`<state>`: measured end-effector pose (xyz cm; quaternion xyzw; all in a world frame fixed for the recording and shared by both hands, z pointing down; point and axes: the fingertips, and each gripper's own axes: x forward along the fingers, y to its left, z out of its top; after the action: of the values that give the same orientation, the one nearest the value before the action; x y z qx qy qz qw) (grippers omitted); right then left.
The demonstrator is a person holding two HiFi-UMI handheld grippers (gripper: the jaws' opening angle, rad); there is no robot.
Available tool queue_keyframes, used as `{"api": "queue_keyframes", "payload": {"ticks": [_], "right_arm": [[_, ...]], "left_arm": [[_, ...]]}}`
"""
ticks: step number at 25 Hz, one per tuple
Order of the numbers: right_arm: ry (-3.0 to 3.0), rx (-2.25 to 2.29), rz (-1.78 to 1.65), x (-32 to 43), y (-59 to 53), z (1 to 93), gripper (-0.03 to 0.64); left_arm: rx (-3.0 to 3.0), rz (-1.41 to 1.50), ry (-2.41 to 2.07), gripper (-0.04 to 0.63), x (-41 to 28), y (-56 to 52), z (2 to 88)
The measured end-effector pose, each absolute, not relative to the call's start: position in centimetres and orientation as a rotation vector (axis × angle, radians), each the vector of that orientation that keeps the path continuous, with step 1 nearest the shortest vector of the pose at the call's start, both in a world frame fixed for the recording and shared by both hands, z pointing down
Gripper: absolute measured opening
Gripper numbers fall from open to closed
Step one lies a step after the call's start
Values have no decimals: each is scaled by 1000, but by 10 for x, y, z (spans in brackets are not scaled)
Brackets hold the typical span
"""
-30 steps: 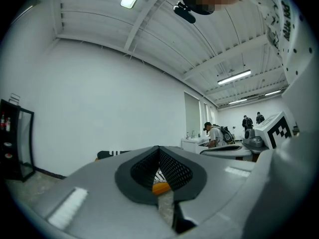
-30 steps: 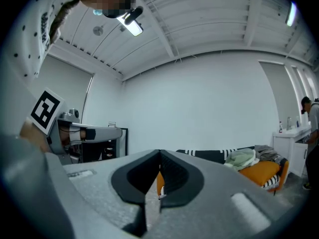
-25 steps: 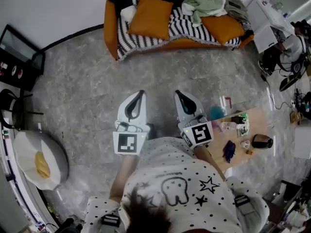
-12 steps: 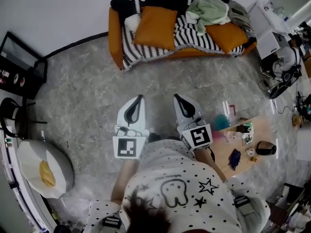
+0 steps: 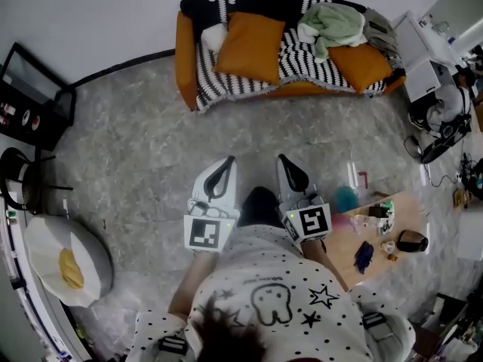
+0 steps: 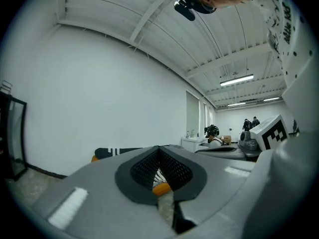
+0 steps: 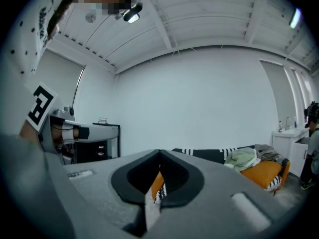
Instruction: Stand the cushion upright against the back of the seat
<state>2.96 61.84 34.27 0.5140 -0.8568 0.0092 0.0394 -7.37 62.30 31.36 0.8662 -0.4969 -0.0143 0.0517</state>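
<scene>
1. 2 claws, left claw (image 5: pixel 226 163) and right claw (image 5: pixel 283 159), held out level and side by side over the grey marbled floor (image 5: pixel 136 164), pointing toward the sofa (image 5: pixel 186 51) and well apart from it.
2. Jaws of the left claw (image 6: pixel 159 151) pressed together in the left gripper view, with nothing gripped. Only a sliver of stripes and orange visible beyond the tips.
3. Jaws of the right claw (image 7: pixel 159 156) likewise closed and empty in the right gripper view.
4. Orange sofa against the white wall, draped in a black-and-white striped cover (image 5: pixel 302 55).
5. Left orange cushion (image 5: pixel 247 45) on the seat near the left end, tilted, beside a small white cushion (image 5: pixel 213 36).
6. Right orange cushion (image 5: pixel 361 65) lying low on the seat near the right end, one corner under a crumpled green garment (image 5: pixel 332 21).
7. Cannot tell which of the 2 orange cushions is meant; neither touched by a claw.
8. Wooden bench (image 5: pixel 375 232) to the right of the right claw, cluttered with small items.
</scene>
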Motion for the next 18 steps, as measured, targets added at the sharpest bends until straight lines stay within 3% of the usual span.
{"api": "queue_keyframes", "payload": {"ticks": [18], "right_arm": [[-2686, 1463, 30, 52, 498, 343, -3]], "left_arm": [[2552, -66, -1623, -3, -54, 511, 320]]}}
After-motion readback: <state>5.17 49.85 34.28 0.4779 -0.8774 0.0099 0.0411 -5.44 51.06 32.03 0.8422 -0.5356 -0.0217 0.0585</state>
